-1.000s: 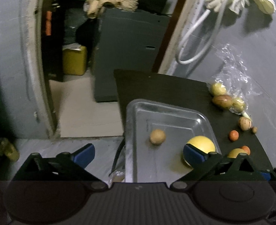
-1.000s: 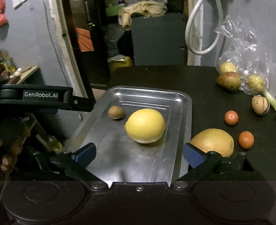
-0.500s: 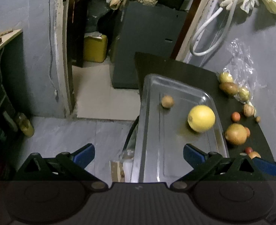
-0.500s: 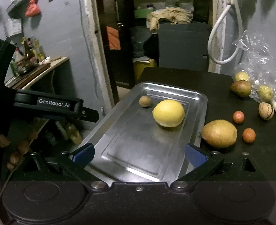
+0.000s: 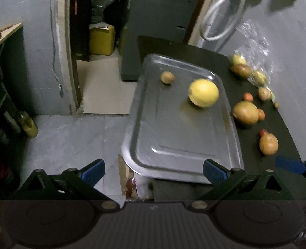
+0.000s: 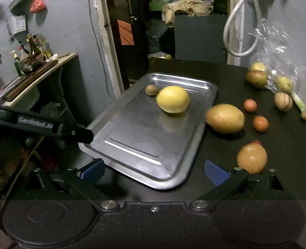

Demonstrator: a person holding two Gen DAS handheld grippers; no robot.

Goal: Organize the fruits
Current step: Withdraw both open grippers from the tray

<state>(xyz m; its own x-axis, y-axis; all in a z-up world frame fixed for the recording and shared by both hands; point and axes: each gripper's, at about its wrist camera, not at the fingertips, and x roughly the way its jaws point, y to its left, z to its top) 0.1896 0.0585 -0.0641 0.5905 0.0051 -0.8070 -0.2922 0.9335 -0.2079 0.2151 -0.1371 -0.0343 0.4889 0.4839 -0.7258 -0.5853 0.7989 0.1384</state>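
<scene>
A steel tray (image 5: 173,145) (image 6: 132,145) lies on the black table and holds a big yellow fruit (image 5: 203,93) (image 6: 172,99) and a small brown fruit (image 5: 167,77) (image 6: 151,89). Right of the tray lie a large tan fruit (image 6: 225,118) (image 5: 245,112), a round orange-brown fruit (image 6: 252,158) (image 5: 268,143), two small orange fruits (image 6: 260,123) and a striped nut-like fruit (image 6: 283,101). My left gripper (image 5: 154,170) hangs open at the tray's near left corner. My right gripper (image 6: 154,171) is open above the tray's near edge. Both are empty.
A clear plastic bag (image 6: 277,47) with pale fruits (image 6: 284,83) and a brown pear (image 6: 256,78) sits at the table's far right by the wall. A white hose (image 6: 236,33) hangs behind. A shelf with bottles (image 6: 30,58) stands left; the floor (image 5: 70,141) drops off left of the table.
Both grippers have drawn back and risen from the tray, so more of the tray and table fruits show. The fruits have not moved.
</scene>
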